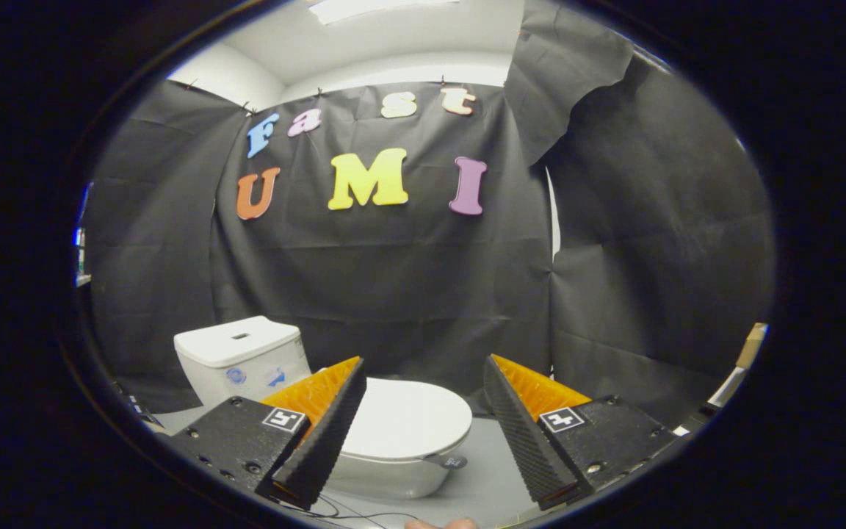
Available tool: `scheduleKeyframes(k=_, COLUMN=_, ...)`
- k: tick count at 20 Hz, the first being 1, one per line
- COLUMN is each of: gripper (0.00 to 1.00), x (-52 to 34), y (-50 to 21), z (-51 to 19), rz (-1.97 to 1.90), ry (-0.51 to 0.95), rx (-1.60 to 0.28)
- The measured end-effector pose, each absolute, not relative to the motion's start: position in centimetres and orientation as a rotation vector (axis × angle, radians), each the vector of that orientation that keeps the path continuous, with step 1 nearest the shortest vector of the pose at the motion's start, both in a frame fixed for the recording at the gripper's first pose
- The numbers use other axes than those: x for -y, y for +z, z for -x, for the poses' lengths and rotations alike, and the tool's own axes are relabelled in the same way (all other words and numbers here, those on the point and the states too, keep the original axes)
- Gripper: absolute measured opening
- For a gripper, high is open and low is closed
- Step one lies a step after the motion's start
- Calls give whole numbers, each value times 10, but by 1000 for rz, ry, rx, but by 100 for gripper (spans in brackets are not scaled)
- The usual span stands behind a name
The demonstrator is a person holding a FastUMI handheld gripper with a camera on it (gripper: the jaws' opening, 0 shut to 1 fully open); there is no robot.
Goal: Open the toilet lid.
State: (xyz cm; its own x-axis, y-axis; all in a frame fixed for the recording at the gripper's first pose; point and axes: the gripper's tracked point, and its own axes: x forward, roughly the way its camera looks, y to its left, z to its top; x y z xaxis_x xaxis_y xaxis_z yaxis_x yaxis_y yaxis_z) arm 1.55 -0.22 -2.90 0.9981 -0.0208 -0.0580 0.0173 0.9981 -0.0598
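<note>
Black cloth (423,279) hangs as the wall all round the booth, creased and pinned along its top edge, with one sheet sagging loose above and a narrow slit of light between two panels. Below it a pale grey floor (485,470) carries a white toilet (393,470), which stands near the foot of the cloth. Its tank (239,356) sits at the back, against the cloth, with a flat button slot on its cover and two small stickers on its front face. The lid (408,419) lies shut and flat over the bowl, a smooth white oval, well beyond the fingers and partly hidden behind one of them. The gripper (421,376) hangs above the floor with its fingers spread wide apart, nothing between them but the lid's far side and bare floor. A small grey tag (454,462) sticks out at the bowl's rim. Thin dark wires (349,512) trail on the floor just below the bowl.
</note>
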Motion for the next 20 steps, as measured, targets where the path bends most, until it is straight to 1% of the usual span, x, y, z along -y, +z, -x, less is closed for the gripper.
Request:
scheduleKeyframes(k=5, gripper=100, x=-1, y=-46, z=-28, rz=84, ry=-23, rx=-107)
scheduleKeyframes(k=8, gripper=100, x=-4, y=-65, z=-42, rz=-17, ry=-23, rx=-154)
scheduleKeyframes(k=11, gripper=100, x=8, y=-109, z=-60, rz=-83, ry=-51, rx=-292)
scheduleKeyframes(k=13, gripper=100, x=25, y=-117, z=-74, rz=-132, ry=-80, rx=-335)
scheduleKeyframes(k=16, gripper=99, x=50, y=-147, z=-84, rz=-185, ry=-142, rx=-445)
scheduleKeyframes(k=20, gripper=98, x=57, y=-180, z=-91, rz=-265, ry=-130, rx=-567)
